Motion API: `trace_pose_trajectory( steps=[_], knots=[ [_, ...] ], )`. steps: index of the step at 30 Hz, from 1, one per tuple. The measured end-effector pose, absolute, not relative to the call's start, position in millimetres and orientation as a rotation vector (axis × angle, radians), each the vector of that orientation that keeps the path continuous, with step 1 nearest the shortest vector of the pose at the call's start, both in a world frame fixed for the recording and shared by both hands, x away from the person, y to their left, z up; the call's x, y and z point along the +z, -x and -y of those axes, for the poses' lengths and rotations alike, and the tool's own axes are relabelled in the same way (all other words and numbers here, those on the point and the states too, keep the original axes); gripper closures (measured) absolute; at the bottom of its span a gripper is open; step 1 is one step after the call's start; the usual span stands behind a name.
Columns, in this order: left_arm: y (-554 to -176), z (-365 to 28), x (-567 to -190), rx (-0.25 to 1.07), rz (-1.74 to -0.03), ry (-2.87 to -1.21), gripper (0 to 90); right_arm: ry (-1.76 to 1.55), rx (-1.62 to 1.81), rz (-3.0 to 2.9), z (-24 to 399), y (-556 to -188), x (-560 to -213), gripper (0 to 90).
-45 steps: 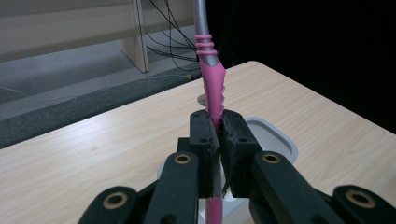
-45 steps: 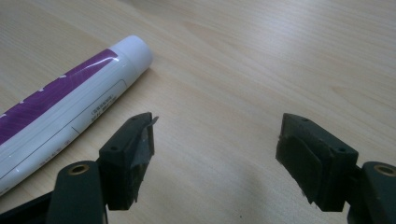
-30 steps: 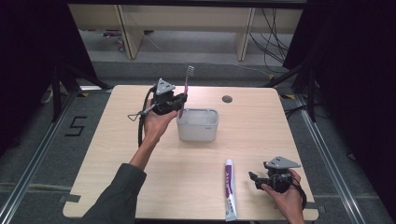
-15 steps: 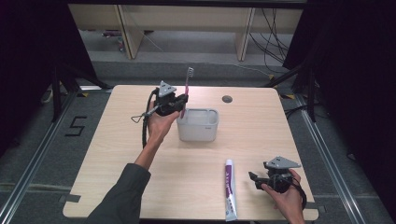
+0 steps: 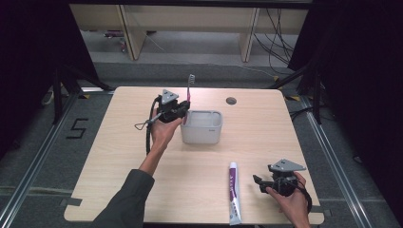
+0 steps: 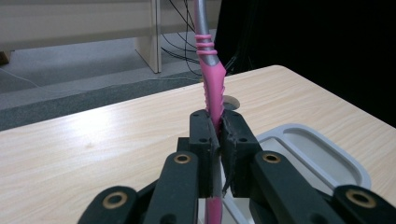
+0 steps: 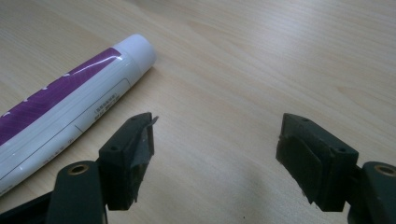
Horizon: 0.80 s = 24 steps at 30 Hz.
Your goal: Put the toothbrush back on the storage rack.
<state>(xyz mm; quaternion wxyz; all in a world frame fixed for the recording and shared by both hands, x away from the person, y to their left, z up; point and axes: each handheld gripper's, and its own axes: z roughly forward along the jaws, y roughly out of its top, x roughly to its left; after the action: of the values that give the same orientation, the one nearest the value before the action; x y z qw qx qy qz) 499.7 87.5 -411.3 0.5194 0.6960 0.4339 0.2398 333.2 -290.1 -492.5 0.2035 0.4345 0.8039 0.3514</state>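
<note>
Left gripper view: left gripper [image 6: 215, 140] pinches ribbed pink toothbrush [image 6: 212, 88].

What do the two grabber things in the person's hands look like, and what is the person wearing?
Each handheld gripper, the left gripper and the right gripper, is black, with brass-coloured rivets on its linkages, flat black pads and a grey three-cornered plate on top. A black cable trails from the left one. The left arm wears a dark grey sleeve.

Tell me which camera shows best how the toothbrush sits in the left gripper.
The left gripper view: the jaws of the left gripper are shut on the pink handle of the toothbrush, which stands upright. The high view shows it small, bristles up, beside the grey container. The right gripper view looks at the toothpaste tube.
</note>
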Motion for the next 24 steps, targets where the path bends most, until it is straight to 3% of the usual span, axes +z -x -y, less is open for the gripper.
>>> trace_pose_trajectory(
  steps=[24],
  knots=[
    [-500,-81,-425,0.565,-1.061,-1.735,82.5,-1.211,0.986,-2.242,290,-333,-492,27.9]
  ],
)
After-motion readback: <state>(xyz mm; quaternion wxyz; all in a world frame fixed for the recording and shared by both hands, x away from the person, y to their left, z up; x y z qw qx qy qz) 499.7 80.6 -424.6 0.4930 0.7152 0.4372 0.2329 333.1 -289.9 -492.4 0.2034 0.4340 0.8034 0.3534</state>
